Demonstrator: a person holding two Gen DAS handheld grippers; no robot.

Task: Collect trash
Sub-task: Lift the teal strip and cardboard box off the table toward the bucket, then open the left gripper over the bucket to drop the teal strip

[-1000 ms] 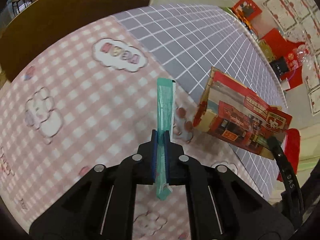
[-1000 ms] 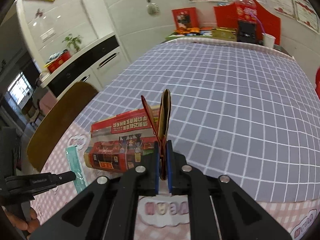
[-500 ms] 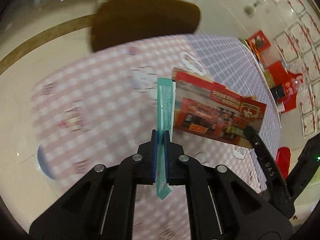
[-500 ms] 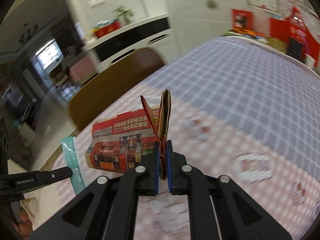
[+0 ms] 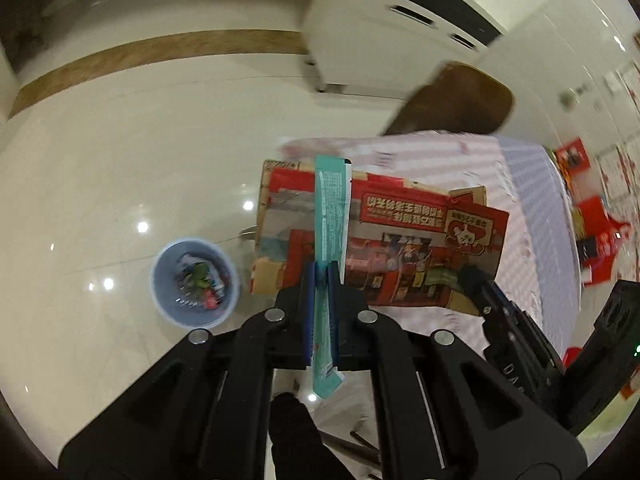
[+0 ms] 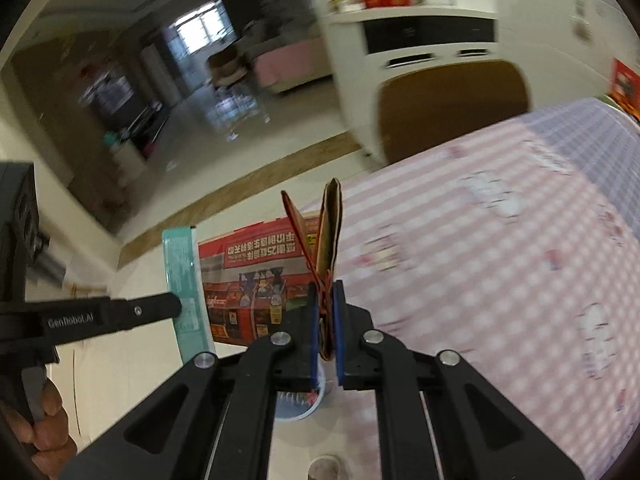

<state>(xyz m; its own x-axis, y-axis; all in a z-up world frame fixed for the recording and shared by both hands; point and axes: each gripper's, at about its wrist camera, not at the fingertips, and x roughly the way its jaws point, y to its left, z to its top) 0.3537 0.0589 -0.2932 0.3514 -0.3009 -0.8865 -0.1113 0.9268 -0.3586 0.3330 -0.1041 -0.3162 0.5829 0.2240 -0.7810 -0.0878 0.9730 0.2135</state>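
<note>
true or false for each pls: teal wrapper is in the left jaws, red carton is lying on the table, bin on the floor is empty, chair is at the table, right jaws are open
1. The left gripper holds the thin teal plastic wrapper. True.
2. The flattened red printed cardboard carton lies on the pink checked tablecloth. False: the right gripper holds it in the air.
3. The round pale blue bin on the floor is empty. False: it holds litter.
4. A brown chair stands at the table. True.
5. The right jaws are open. False: they are shut on the carton.

Left gripper (image 5: 321, 280) clamped on long teal plastic wrapper (image 5: 330, 216); flattened red printed carton (image 5: 400, 240) right; round blue waste bin (image 5: 195, 283) left on floor.
</note>
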